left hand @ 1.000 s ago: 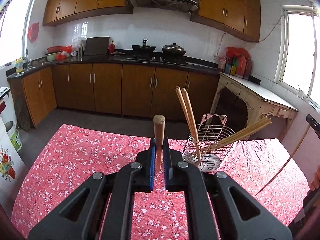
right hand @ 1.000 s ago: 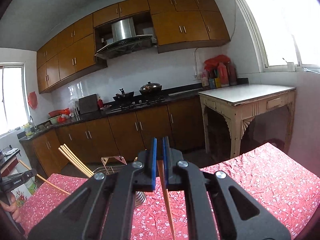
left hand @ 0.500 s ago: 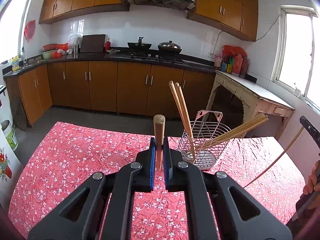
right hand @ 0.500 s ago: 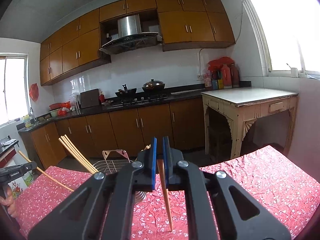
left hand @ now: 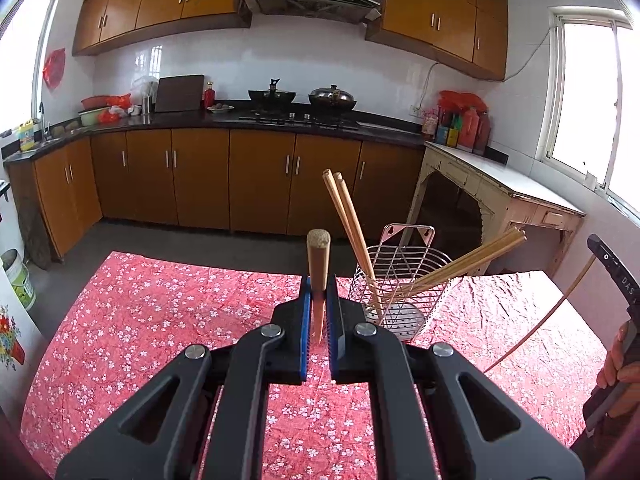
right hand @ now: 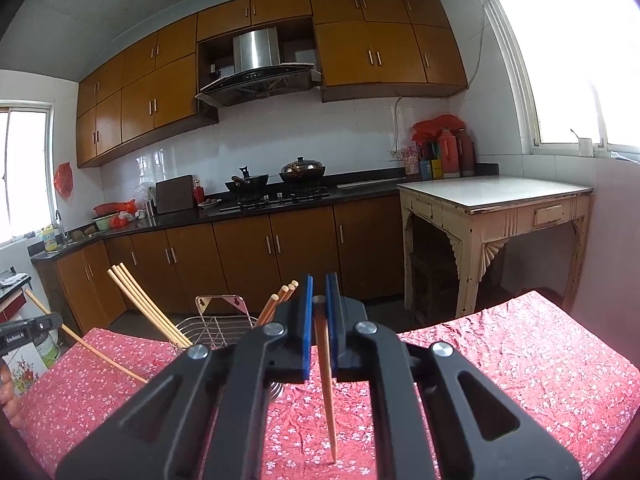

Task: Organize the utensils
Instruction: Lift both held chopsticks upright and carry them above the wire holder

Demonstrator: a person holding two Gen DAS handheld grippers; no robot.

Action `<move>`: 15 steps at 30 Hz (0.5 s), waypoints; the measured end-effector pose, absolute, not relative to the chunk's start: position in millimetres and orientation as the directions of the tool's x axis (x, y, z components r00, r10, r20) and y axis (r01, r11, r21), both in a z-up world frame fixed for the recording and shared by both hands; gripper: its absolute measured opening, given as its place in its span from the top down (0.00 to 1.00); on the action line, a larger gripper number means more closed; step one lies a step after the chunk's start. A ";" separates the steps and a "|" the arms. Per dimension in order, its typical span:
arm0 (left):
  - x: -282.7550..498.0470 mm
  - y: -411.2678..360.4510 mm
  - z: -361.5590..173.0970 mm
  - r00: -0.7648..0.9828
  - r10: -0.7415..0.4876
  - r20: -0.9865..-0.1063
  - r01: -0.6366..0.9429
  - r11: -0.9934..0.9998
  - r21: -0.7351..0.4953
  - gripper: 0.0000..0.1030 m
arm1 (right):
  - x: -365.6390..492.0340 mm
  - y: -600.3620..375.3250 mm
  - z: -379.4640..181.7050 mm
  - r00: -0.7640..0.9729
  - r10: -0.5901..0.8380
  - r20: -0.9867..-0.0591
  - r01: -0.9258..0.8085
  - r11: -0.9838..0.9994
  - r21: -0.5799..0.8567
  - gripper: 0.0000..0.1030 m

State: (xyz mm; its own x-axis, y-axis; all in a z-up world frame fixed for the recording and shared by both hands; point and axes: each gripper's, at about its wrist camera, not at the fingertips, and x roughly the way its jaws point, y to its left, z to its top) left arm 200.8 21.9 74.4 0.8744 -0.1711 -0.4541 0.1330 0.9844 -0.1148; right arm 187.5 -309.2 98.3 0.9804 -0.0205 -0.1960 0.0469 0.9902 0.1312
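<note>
My left gripper [left hand: 319, 304] is shut on a wooden chopstick [left hand: 318, 264] held upright above the red flowered tablecloth [left hand: 160, 320]. A wire utensil basket [left hand: 400, 288] with several chopsticks leaning in it stands just right of and beyond the left gripper. My right gripper [right hand: 319, 320] is shut on another chopstick [right hand: 328, 380] that points down toward the cloth. The basket shows left of it in the right wrist view [right hand: 216, 324]. The other gripper with its chopstick shows at the right edge of the left wrist view [left hand: 612, 280] and at the left edge of the right wrist view [right hand: 28, 330].
The table's far edge [left hand: 200, 266] drops to the kitchen floor. Brown cabinets with a stove [left hand: 296, 120] line the back wall. A cream side table [right hand: 492, 200] stands at the right, beyond the cloth.
Both grippers have risen and tilted a little; the basket looks slightly lower and nearer in the left wrist view. Both keep their chopsticks.
</note>
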 end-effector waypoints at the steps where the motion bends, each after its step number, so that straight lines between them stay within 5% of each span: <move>1: 199.5 20.8 77.1 0.876 -0.172 -0.450 0.136 0.984 -0.112 0.93 | 186.3 -309.2 100.3 0.980 -0.017 -0.196 0.045 0.989 0.140 0.93; 15: 186.0 -12.6 145.5 0.912 -0.250 -0.324 0.217 0.967 -0.135 0.93 | 155.6 -302.8 218.5 0.998 0.063 0.010 -0.064 0.975 0.213 0.93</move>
State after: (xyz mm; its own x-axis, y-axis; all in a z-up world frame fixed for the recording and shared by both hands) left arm 186.0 -12.6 145.5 0.9124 -0.2504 -0.3239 0.2173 0.9667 -0.1352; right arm 155.6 -302.8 218.5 0.9980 0.0628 0.0099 -0.0635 0.9750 0.2130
